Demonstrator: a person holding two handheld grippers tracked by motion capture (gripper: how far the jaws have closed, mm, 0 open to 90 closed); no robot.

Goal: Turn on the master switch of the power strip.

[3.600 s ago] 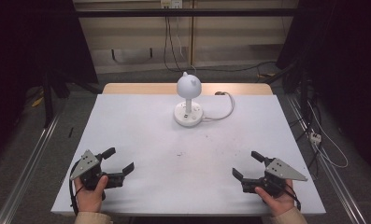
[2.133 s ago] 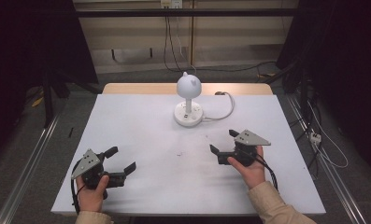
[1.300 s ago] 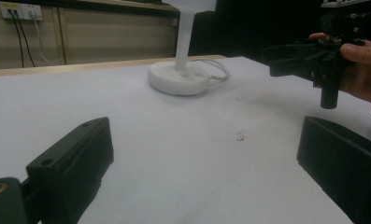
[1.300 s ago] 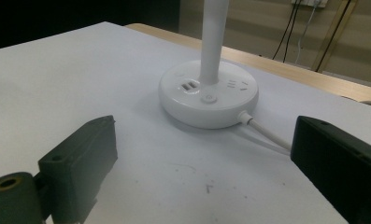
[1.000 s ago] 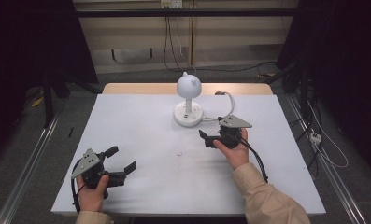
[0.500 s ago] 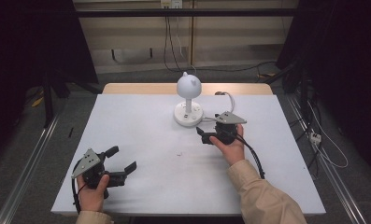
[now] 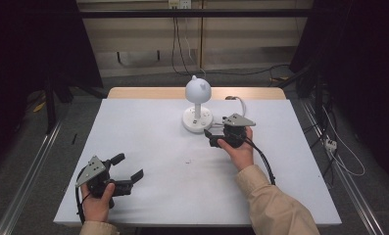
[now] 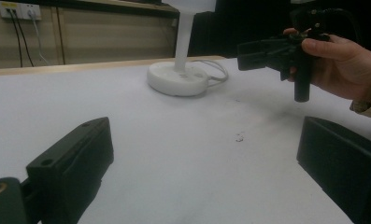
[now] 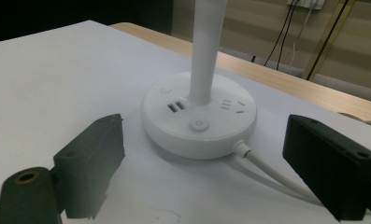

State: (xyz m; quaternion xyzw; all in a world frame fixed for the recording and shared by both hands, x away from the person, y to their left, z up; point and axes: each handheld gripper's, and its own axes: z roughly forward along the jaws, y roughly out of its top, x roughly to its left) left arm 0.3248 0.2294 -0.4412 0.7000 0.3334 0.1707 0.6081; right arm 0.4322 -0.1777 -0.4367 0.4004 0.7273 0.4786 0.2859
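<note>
A white desk lamp (image 7: 198,90) stands on its round base (image 7: 197,119) at the far middle of the white table (image 7: 153,137). My right gripper (image 7: 210,138) hovers open just right of and in front of the base. In the right gripper view its jaws (image 9: 209,140) stand wide on either side of the base (image 9: 199,119), whose power button (image 9: 198,124) and USB ports (image 9: 176,107) face me. My left gripper (image 7: 128,166) rests open near the front left corner, nothing between its jaws (image 8: 206,163). Its camera sees the base (image 8: 177,79) and the right gripper (image 8: 262,49) in a hand (image 8: 342,65).
The lamp's white cable (image 9: 267,168) leaves the base toward the right and loops behind it (image 7: 237,102). A small speck (image 7: 188,160) lies mid-table. A wooden strip (image 7: 148,92) edges the far side. Metal rails (image 7: 30,171) and floor cables (image 7: 336,147) flank the table.
My right gripper has travelled from the front right corner forward and left to the lamp base, staying open. The left gripper has barely moved.
</note>
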